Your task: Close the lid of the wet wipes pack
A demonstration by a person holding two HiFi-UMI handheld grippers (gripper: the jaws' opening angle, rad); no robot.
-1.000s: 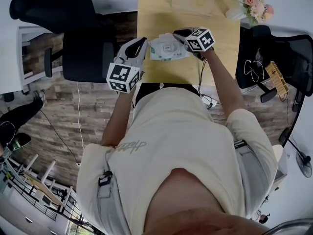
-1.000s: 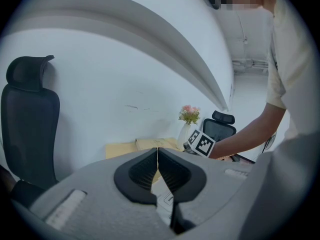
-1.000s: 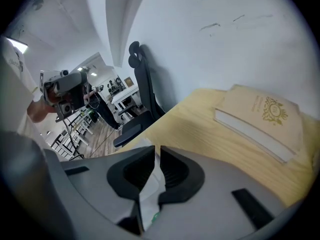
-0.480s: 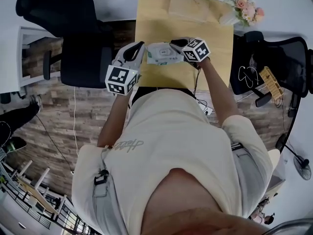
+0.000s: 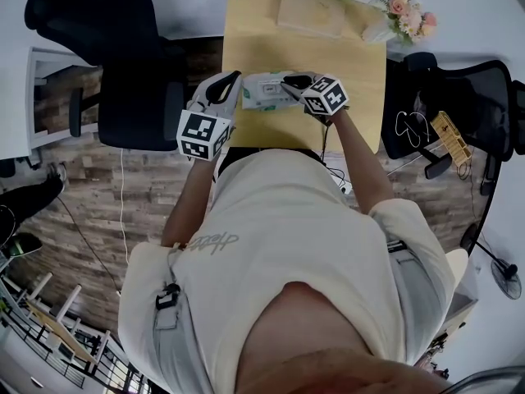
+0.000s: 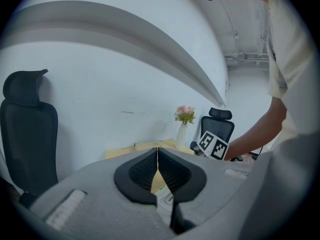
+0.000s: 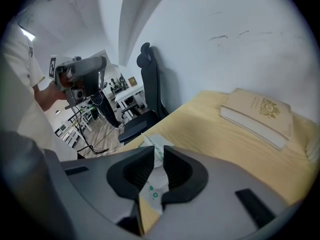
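Wipes pack (image 5: 267, 90) flat on wooden table (image 5: 353, 80), between grippers | left gripper (image 6: 157, 156) jaws pressed together at pack's left end | right gripper (image 7: 159, 156) jaws slightly apart above pack | book (image 5: 310, 11) and flower vase (image 5: 381, 29) behind

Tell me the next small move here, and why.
Probably press the right gripper down onto the lid area of the wet wipes pack. It hangs over the pack's top, jaws a narrow gap apart, while the left gripper, jaws together, sits at the pack's left end, seemingly steadying it. Whether the lid already lies flat is hidden under the gripper.
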